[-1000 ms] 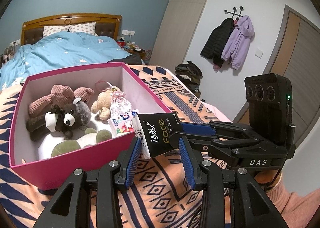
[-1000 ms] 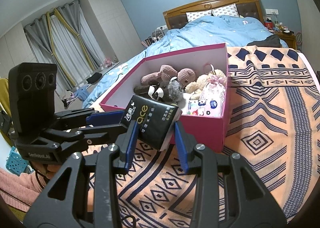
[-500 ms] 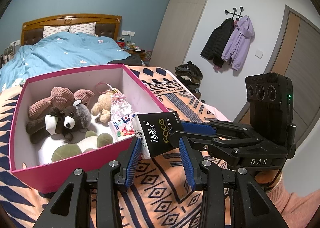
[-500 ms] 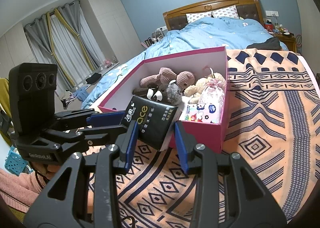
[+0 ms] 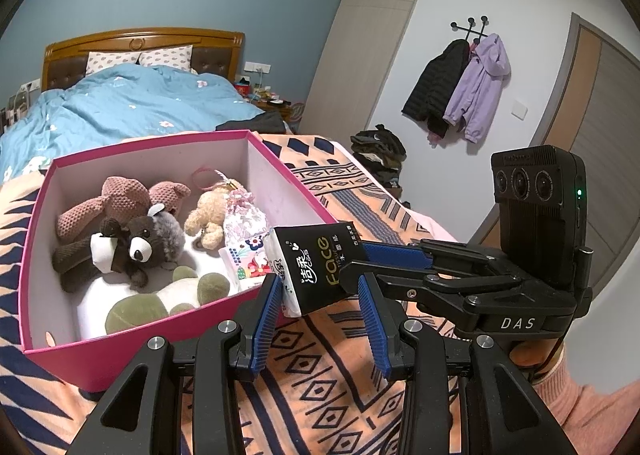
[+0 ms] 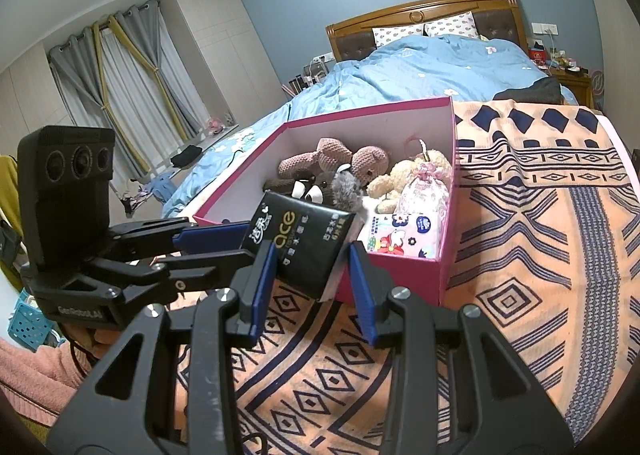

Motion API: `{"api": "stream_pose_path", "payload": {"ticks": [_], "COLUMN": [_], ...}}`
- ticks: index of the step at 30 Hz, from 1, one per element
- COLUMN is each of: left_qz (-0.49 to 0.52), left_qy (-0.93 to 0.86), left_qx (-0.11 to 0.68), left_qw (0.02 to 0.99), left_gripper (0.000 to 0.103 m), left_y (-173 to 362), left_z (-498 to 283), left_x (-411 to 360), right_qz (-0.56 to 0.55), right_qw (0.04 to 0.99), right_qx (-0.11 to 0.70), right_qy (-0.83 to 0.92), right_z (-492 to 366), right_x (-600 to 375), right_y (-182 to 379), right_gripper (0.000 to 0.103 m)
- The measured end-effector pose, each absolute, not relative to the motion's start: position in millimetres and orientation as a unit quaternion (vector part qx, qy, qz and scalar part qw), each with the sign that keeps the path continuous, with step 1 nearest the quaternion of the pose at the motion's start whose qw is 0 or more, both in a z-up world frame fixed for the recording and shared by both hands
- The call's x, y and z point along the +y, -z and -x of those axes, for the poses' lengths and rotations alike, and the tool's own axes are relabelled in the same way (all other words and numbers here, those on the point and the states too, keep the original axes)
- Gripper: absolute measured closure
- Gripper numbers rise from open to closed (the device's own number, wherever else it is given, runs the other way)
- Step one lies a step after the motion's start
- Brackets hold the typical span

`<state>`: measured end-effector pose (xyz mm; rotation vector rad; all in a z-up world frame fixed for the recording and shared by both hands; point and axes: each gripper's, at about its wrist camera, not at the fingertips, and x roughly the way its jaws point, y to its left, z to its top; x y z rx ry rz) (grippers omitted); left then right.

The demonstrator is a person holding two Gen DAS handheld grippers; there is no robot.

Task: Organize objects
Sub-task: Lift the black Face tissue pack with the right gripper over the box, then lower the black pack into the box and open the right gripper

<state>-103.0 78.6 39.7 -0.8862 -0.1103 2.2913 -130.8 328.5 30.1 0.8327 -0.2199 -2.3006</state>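
A black tissue pack [image 5: 316, 267] marked "Face" hangs in the air above the near right corner of a pink box [image 5: 60, 359]. My left gripper [image 5: 318, 291] and my right gripper [image 6: 312, 259] both close on the tissue pack [image 6: 304, 239] from crossing directions. In the left wrist view the right gripper's blue fingers [image 5: 396, 255] come in from the right. The pink box [image 6: 400, 275] holds plush toys [image 5: 132, 239], a small floral pouch [image 6: 424, 195] and a colourful tissue pack [image 6: 400, 235].
The box stands on an orange patterned blanket [image 6: 540, 255]. A bed with a blue duvet [image 5: 120, 107] lies behind. Coats [image 5: 460, 87] hang on the right wall. Curtains [image 6: 120, 95] cover the window on the left.
Both grippers with the black tissue pack have risen slightly and shifted toward the box, so more of the box's inside shows. The grip has not changed.
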Motion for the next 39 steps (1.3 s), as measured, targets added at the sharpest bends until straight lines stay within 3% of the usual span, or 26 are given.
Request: {"api": "stream_pose_path", "payload": {"ticks": [39], "left_qz": [0.374], "left_qy": [-0.866], "left_qx": [-0.078], "left_qw": [0.324], "left_gripper": [0.063], "left_y": [-24], "left_z": [151], "left_x": [75], "right_qz": [-0.344], "right_qw": [0.321], "right_qx": [-0.081], "right_qy": [0.879], "right_z": [183], "right_x": [321], "right_y": [-22], "right_gripper": [0.063]}}
